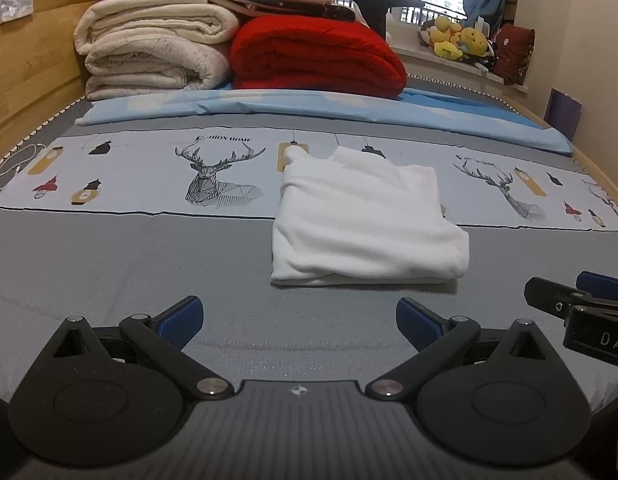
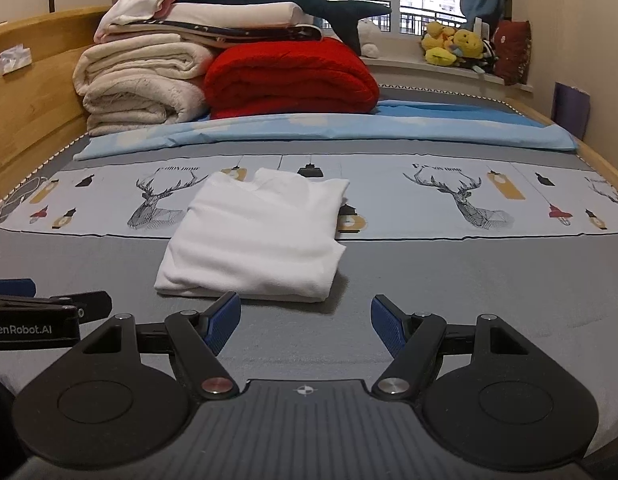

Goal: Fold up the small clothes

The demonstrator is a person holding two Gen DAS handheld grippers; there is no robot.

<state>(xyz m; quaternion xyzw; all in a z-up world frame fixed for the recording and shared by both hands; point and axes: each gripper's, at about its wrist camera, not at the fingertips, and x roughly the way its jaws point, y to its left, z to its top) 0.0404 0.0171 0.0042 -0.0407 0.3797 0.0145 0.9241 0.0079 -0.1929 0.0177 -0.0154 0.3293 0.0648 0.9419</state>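
A white garment [image 1: 365,220] lies folded into a thick rectangle on the grey bed sheet; it also shows in the right wrist view [image 2: 257,236]. My left gripper [image 1: 299,322] is open and empty, a short way in front of the garment and to its left. My right gripper [image 2: 305,324] is open and empty, just in front of the garment's near right corner. Neither gripper touches the cloth. The right gripper's tip shows at the right edge of the left wrist view [image 1: 581,300]. The left gripper's tip shows at the left edge of the right wrist view [image 2: 49,312].
At the back of the bed stand folded cream blankets [image 1: 149,48], a red blanket [image 1: 317,56] and more folded linen on top. A light blue sheet [image 1: 309,108] lies in front of them. A wooden headboard [image 1: 25,64] runs along the left. Plush toys [image 1: 457,38] sit on the windowsill.
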